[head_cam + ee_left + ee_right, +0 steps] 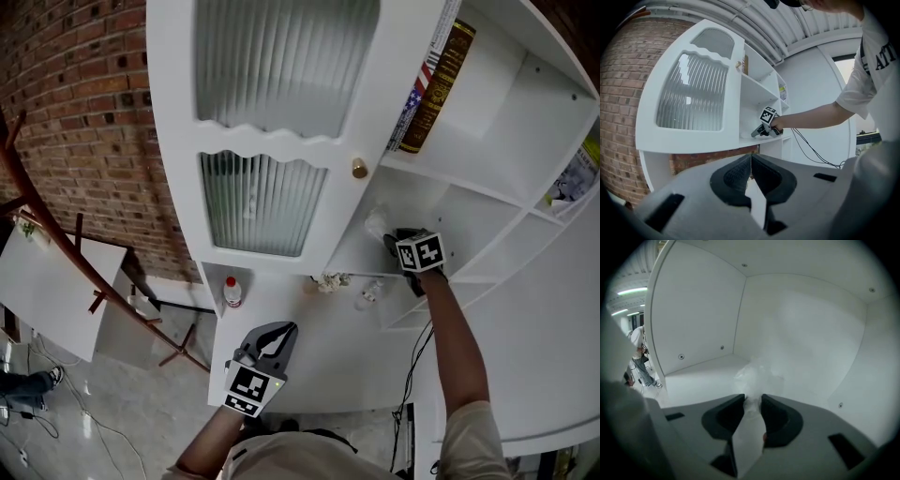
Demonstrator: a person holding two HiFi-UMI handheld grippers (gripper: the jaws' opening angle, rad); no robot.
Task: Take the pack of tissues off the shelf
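The pack of tissues (757, 376) lies on the shelf (701, 378), toward the back of its compartment. The right gripper (753, 398) is inserted into that compartment just above the shelf, and its jaws are clamped on the near end of the pack. The left gripper (751, 157) is held well clear of the shelf, below and in front of it. Its jaws are pressed together with nothing between them. Books (436, 80) are stood in the compartment above the shelf.

White shelf (469, 103), red brick wall (94, 141), ribbed glass (262, 202), whitish tissue pack (757, 376)
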